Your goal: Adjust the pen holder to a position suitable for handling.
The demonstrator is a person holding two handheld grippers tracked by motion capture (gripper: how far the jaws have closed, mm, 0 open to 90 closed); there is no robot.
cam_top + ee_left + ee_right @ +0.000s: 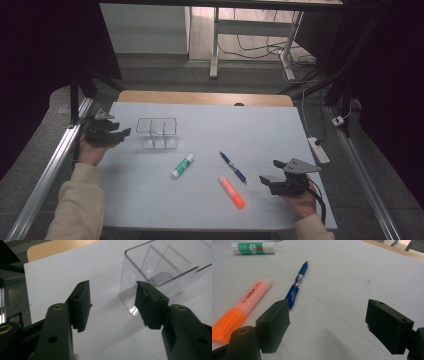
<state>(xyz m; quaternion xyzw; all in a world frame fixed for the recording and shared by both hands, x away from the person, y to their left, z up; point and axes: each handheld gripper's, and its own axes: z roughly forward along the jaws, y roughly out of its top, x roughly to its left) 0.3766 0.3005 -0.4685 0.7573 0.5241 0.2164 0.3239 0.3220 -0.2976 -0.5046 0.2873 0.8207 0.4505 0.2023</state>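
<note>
A clear plastic organizer [157,132] with dividers stands upright at the left of the white mat [215,125]. My left gripper [125,132] hovers just left of it with its jaws apart. In the left gripper view the organizer [155,272] lies just beyond the right jaw, and nothing sits between the jaws of the left gripper [112,305]. A green-and-white glue stick [182,166], a blue pen [233,167] and an orange highlighter [231,191] lie mid-mat. My right gripper [269,171] stands open to their right. From the right gripper [327,320], the pen [297,285], highlighter [242,307] and glue stick [253,248] lie ahead to the left.
Aluminium rails [45,175] run along both sides of the table. A white power strip [318,150] lies off the mat's right edge. The wooden table edge [200,97] shows behind the mat, with desk legs and cables on the floor beyond.
</note>
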